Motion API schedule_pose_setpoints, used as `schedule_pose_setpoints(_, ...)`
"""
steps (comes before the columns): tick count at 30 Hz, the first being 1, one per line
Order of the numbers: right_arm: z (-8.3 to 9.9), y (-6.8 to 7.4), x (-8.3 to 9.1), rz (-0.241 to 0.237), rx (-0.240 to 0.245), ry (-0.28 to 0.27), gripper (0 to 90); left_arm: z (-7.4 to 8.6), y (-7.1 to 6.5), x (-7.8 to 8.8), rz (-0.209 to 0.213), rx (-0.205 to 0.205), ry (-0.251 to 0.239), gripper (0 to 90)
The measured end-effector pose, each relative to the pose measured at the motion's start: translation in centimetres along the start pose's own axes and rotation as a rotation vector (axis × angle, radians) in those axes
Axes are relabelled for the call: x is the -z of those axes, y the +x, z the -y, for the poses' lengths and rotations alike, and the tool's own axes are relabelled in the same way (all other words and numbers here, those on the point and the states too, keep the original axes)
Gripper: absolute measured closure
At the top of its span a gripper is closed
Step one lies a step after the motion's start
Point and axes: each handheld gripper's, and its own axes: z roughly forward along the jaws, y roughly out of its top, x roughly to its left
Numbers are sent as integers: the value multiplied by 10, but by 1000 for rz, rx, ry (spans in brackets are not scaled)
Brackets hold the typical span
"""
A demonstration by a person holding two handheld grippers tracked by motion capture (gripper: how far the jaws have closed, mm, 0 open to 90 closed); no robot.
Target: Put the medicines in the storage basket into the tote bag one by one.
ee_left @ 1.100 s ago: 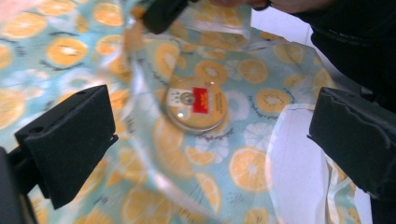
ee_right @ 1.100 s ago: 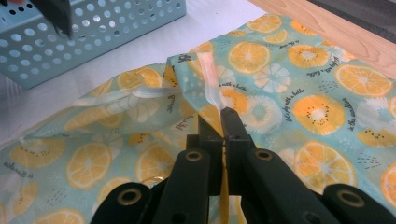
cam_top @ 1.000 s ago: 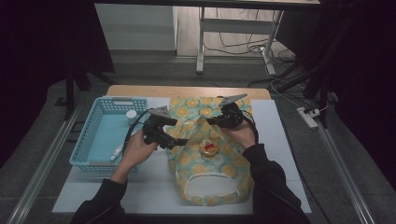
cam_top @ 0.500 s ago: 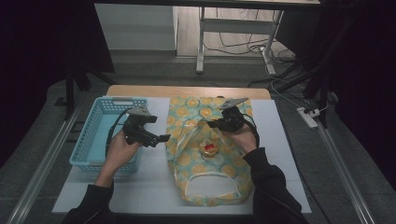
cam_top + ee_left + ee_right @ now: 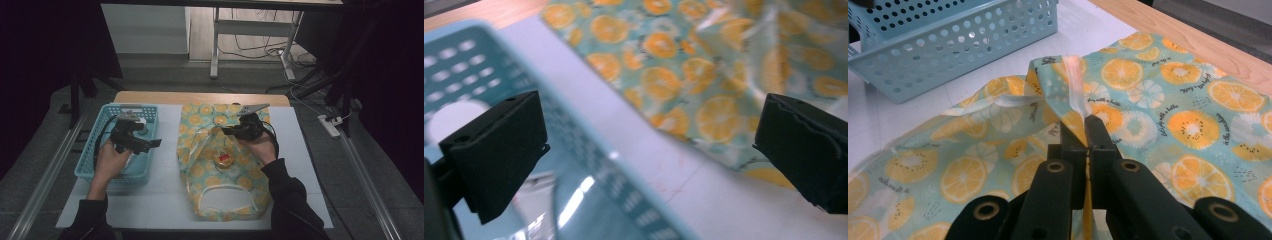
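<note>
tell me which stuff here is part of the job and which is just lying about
In the job:
- orange-print bag, its rim pinched and lifted by the right claw
- blue basket, with the open left claw over it
- small round item lying in the bag

Lying about:
- power strip on the floor
- cables beyond the table

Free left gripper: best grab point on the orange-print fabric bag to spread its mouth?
Grip the raised white-trimmed rim of the orange-print fabric bag on the blue-basket side, coming level from that side. That edge stands off the table, opposite the right gripper pinching the rim.
</note>
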Motion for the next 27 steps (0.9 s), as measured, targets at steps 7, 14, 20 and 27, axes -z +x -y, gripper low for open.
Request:
schedule_pose_setpoints(7,-3,3,3,6,13,-8,896,15,24,0,-65,61,50,19)
schedule_pose_setpoints(14,-2,1,6,6,7,-17,896,29,42,-8,-99,101,120,14)
schedule_pose_setpoints(20,0,-2,4,7,-1,-12,896,36,48,-21,-150,85,238,23)
schedule_pose_setpoints(27,2,-4,4,5,-10,-14,896,39,46,-31,-188,65,353,117)
